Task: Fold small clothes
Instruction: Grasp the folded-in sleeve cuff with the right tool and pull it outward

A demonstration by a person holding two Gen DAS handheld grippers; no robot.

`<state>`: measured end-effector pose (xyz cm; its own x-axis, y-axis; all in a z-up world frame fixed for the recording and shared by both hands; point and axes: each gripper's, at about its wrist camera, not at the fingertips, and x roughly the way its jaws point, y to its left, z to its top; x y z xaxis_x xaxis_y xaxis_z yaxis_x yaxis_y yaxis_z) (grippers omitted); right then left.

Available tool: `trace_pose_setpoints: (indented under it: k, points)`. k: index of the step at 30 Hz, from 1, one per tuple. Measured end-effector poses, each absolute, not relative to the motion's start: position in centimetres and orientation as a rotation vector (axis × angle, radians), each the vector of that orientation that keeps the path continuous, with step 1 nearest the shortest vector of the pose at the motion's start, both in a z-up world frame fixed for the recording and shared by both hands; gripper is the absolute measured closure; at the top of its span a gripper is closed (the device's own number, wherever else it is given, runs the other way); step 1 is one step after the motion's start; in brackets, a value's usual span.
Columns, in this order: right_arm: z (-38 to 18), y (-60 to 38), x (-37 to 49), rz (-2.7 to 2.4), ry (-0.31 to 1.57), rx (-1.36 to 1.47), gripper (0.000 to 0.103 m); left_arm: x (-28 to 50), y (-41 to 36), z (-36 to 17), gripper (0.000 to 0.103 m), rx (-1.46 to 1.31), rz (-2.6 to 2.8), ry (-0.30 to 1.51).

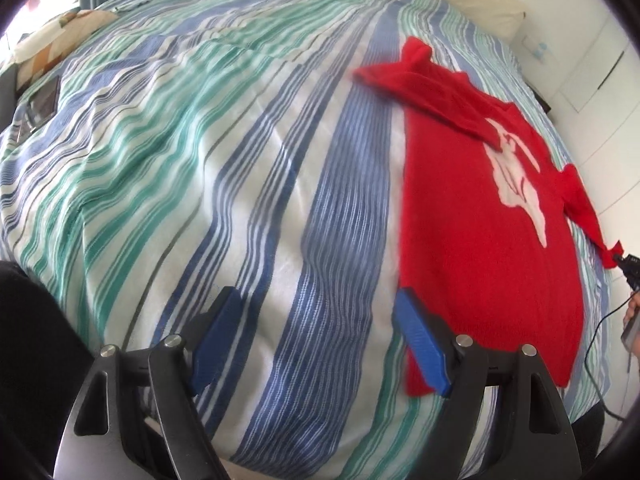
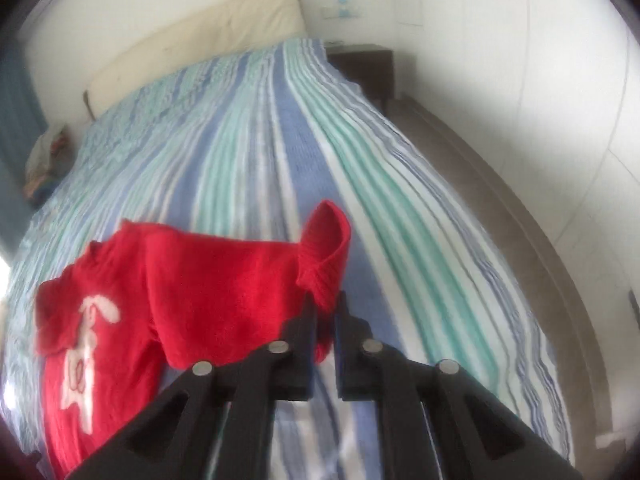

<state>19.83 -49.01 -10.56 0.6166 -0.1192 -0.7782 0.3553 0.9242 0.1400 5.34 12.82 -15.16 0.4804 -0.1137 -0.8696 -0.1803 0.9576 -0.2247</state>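
Observation:
A small red sweater point(image 1: 472, 208) with a white figure on its front lies spread on the striped bedspread point(image 1: 200, 160). One sleeve lies folded across its chest. My left gripper point(image 1: 320, 316) hangs open just left of the sweater's lower hem, nothing between its blue pads point(image 1: 420, 340). In the right wrist view my right gripper point(image 2: 325, 304) is shut on the cuff of the other sleeve point(image 2: 324, 252), which stands lifted above the sweater point(image 2: 180, 292). The same gripper shows small at the right edge of the left wrist view, at the sleeve's tip point(image 1: 610, 256).
A cream headboard point(image 2: 192, 36) runs along the far end of the bed. A dark bedside table point(image 2: 364, 68) stands at the far right corner. A patterned pillow point(image 1: 52, 40) and a dark flat object point(image 1: 42, 100) lie at the far left. A cable point(image 1: 596, 340) trails at the right.

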Motion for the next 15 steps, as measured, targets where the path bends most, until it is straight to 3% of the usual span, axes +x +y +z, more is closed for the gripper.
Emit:
trace_pose_setpoints:
  k: [3,8,11,12,14,15]
  points:
    - [-14.3,-53.8,17.6,-0.350,0.904,0.427,0.096,5.2,12.5,-15.1,0.021,-0.281,0.045,1.067]
    - [-17.2,-57.7,14.5,-0.296,0.804,0.729,0.093,5.1,12.8,-15.3,0.021,-0.276,0.067,1.073]
    - [-17.5,-58.3,13.5,-0.232,0.733,0.859,0.068,5.2,12.5,-15.4,0.021,-0.257,0.074,1.071]
    - [-17.4,-58.6,13.4,-0.214,0.708,0.894,0.053,5.2,12.3,-15.5,0.021,-0.245,0.076,1.072]
    - [-17.3,-59.0,13.1,-0.205,0.662,0.946,0.045,5.3,11.9,-15.6,0.021,-0.219,0.076,1.076]
    - [-17.4,-59.2,13.3,-0.211,0.673,0.963,0.048,5.3,11.7,-15.7,0.021,-0.207,0.077,1.078]
